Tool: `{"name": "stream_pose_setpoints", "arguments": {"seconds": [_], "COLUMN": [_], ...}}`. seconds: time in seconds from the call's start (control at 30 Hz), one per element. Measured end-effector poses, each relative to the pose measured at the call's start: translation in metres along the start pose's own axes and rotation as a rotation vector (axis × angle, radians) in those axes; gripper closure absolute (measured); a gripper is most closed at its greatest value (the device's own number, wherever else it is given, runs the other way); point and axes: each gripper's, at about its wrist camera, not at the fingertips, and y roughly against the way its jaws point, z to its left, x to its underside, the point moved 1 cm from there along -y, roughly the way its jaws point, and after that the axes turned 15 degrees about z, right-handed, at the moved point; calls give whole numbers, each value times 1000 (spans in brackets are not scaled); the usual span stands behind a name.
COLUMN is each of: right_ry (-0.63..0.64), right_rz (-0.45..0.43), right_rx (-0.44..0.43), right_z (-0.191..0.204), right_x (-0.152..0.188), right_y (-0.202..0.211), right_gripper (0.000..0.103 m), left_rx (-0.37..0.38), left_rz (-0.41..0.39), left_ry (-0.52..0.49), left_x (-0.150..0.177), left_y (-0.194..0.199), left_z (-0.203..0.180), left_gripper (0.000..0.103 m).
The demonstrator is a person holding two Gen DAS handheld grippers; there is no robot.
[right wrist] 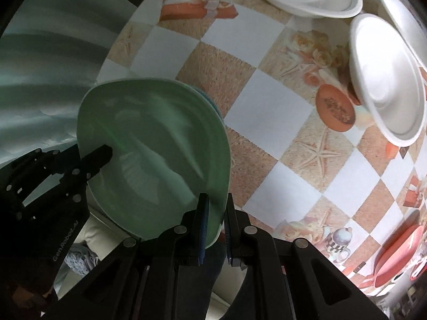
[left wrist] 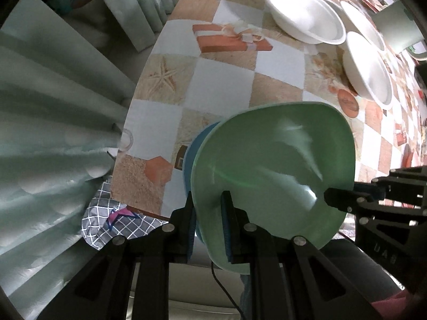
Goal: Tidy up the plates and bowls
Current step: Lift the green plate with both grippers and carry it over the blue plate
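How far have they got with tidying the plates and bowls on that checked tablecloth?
Partly there. Done: a square green plate already sits on a blue plate. In hand: the left tongs and the right tongs each clamp that pair's rim, carrying it above the checked tablecloth. Left: three white foam bowls lie separate, unstacked, and red plates wait at the table's edge.

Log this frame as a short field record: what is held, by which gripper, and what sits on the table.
held: round green plate stacked on a blue plate
left gripper: shut on the stack's rim
right gripper: shut on the opposite rim
stack position: over the table's near edge, tilted
on table: three white foam bowls, apart from the stack
surface: checkered seashell-print tablecloth
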Motion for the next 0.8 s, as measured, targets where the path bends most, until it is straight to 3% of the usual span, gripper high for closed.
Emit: {"name": "stream_pose_setpoints", "arguments": {"seconds": [0.07, 0.47, 0.8], "right_ry": [1, -24, -41], "right_rz": [9, 37, 26], "right_rx": [0, 4, 1], "right_z": [-1, 4, -8], "right_x": [12, 9, 9], "right_y": [1, -26, -12], "right_gripper": [90, 90, 90], "left_rx": [-3, -23, -35], "left_rz": [8, 9, 5], "left_ry": [-1, -19, -44], "left_x": [-4, -15, -15], "left_y": [-1, 3, 7], "left_z": [0, -13, -24], "left_gripper": [86, 86, 83]}}
